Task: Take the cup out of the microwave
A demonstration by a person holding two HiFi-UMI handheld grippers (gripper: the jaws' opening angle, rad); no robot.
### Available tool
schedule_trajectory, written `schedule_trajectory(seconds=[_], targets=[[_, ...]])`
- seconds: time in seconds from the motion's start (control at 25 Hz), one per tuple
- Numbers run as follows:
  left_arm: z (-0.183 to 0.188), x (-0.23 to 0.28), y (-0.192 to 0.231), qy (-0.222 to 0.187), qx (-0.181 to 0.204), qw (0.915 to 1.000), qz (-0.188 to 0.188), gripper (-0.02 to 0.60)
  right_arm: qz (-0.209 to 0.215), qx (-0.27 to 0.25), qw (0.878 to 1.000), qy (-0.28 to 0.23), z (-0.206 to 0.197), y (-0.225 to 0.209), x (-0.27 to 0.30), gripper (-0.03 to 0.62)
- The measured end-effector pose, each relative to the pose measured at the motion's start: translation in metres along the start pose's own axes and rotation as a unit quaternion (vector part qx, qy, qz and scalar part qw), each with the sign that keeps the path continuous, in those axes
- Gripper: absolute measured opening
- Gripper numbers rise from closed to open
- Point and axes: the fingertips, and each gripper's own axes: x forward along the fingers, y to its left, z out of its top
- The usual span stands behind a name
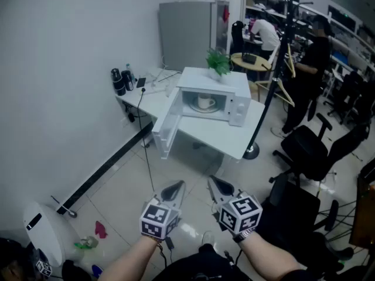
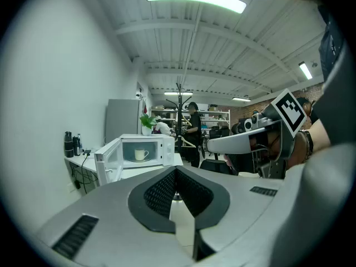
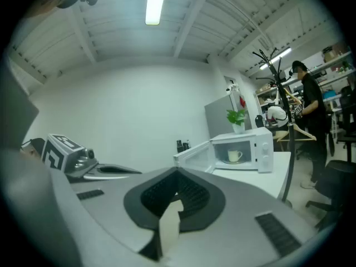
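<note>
A white cup [image 1: 205, 103] sits inside the white microwave [image 1: 237, 92], whose door [image 1: 168, 126] hangs open to the left. The cup [image 2: 141, 154] shows in the left gripper view and the cup [image 3: 235, 156] in the right gripper view, far off. Both grippers are held well back from the table, over the floor. My left gripper [image 1: 177, 189] has its jaws together with nothing between them. My right gripper [image 1: 218, 185] looks the same, jaws closed and empty.
The microwave stands on a white table [image 1: 234, 136] with a potted plant [image 1: 218, 63] on top and dark bottles [image 1: 122, 81] at the table's far left. A coat stand [image 1: 268, 92], office chairs [image 1: 307, 151] and people stand to the right. Cables hang off the table.
</note>
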Motion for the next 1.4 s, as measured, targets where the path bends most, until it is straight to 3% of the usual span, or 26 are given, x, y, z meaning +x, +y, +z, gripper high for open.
schedule_trajectory(seconds=[0.28,0.92,1.4], targets=[[0.021,0.07,0.011,0.0,0.004,0.9999,0.014,0.0,0.008,0.005,1.0,-0.007,0.022,-0.064,0.032,0.014],[0.06,0.186,0.022,-0.008,0.02,0.9993,0.029,0.0,0.02,0.013,1.0,0.006,0.041,-0.164,0.072,0.014],[0.072,0.27,0.047,-0.013,0.006,0.9998,0.011,0.038,-0.021,0.005,1.0,0.011,0.056,-0.228,0.1,0.014]])
